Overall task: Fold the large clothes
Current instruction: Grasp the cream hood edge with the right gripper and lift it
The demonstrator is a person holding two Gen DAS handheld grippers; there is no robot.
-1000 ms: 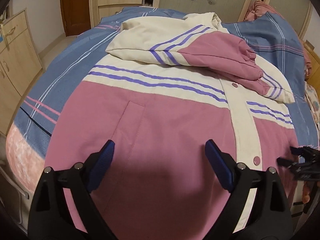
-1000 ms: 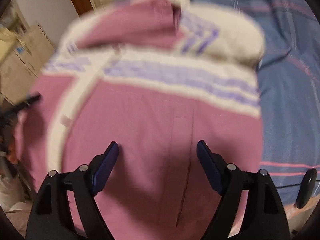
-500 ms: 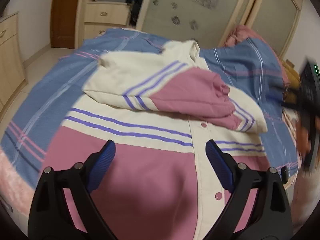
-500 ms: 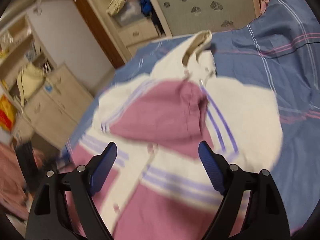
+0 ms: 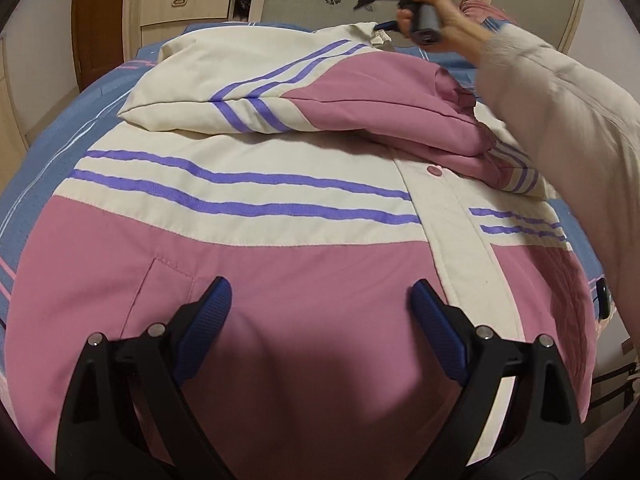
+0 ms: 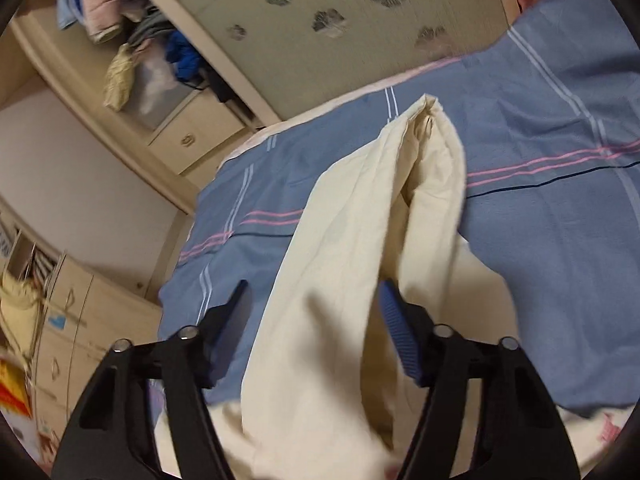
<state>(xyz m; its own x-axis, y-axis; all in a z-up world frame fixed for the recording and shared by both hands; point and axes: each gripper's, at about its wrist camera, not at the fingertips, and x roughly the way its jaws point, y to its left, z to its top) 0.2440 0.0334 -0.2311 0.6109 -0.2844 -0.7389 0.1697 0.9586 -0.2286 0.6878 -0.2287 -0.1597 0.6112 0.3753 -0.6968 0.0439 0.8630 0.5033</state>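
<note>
A pink and cream jacket [image 5: 280, 272] with purple stripes lies front-up on the bed, with a sleeve [image 5: 360, 100] folded across its chest. My left gripper [image 5: 320, 304] hovers open over the pink lower front, nothing between its fingers. At the jacket's far end a hand holds my right gripper [image 5: 386, 26] at the cream hood [image 5: 368, 30]. In the right wrist view the hood [image 6: 360, 240] runs between the closing jaws of the right gripper [image 6: 314, 304]. The right pad [image 6: 396, 328] is at the cloth, while the left pad [image 6: 236, 312] stands a little clear of it.
The blue striped bed cover [image 6: 540, 220] lies under the jacket. A person's cream sleeve [image 5: 560, 152] crosses the right side above the jacket. A sliding door with paw prints [image 6: 340, 32] and wooden drawers [image 5: 180, 0] stand beyond the bed, with cabinets [image 6: 80, 320] at the left.
My right gripper swept from the jacket's pink lower part up to the hood, and its jaws have narrowed. My left gripper dipped back down toward the pink front.
</note>
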